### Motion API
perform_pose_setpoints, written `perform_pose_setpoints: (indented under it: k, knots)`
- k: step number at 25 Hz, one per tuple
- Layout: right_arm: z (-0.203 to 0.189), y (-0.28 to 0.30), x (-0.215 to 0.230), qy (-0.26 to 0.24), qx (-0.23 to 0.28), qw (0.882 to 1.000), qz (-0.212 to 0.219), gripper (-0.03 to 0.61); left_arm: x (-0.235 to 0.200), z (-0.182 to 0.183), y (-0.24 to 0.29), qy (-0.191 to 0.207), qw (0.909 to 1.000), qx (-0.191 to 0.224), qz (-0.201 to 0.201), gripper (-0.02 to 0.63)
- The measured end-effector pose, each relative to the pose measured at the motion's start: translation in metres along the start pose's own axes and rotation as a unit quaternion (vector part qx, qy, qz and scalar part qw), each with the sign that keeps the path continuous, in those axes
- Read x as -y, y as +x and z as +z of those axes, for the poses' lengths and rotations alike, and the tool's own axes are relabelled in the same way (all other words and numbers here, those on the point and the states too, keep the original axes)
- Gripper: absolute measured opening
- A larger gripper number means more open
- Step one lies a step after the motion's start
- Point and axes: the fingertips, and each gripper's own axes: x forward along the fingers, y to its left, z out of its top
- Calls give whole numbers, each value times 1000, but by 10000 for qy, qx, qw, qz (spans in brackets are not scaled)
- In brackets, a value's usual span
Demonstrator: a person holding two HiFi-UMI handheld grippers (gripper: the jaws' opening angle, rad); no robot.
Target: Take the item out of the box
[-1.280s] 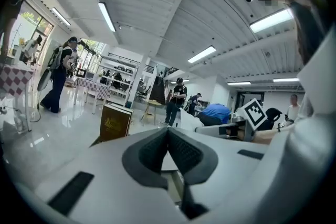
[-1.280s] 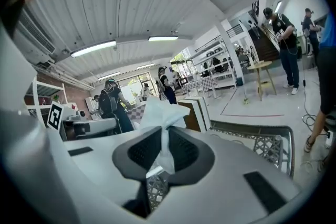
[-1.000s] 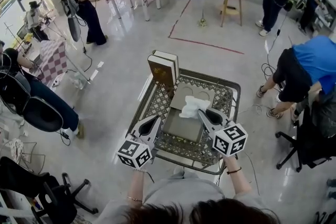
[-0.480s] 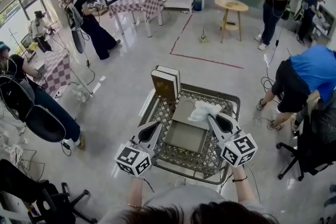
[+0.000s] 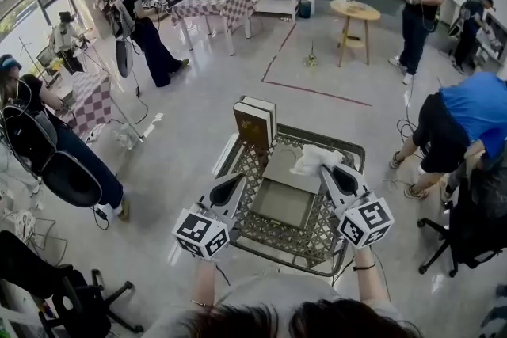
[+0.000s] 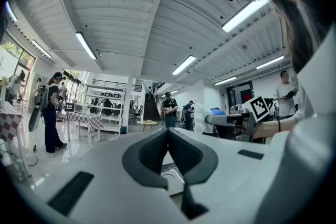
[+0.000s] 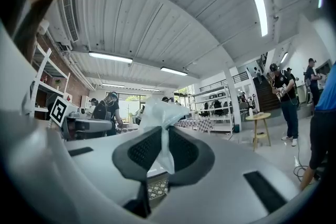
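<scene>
The right claw (image 5: 324, 168) is clamping a crumpled white bagged item (image 5: 312, 158), holding it just above the far right corner of the open box (image 5: 282, 203). The thin plastic is pinched between its pads (image 7: 140, 150). The box is sitting on a metal lattice tabletop (image 5: 307, 232), with its lid (image 5: 253, 123) standing upright at the far left. The left claw (image 5: 236, 183) is hovering by the box's near left edge, its jaws pressed together on nothing.

Thin bag (image 5: 314, 159) — crinkled, translucent plastic. Grey box (image 5: 283, 203): matt card. Lattice table (image 5: 279, 237): dull metal. Polished floor (image 5: 198, 103) — glossy. Right gripper (image 7: 163, 131) pads (image 7: 140, 150): matt, dimpled.
</scene>
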Motion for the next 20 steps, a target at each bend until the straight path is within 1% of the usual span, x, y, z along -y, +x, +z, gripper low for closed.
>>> perform_pose_setpoints:
  k: [11,20]
  knots:
    - [2,-1,-6,8,-34,10000,-17,58,4,3,-2,-3,10000,-39,-92,18]
    - [-6,-2,-1,30,-1,10000,-29,60,3,-6,0,-5,9999,-93,-86,17]
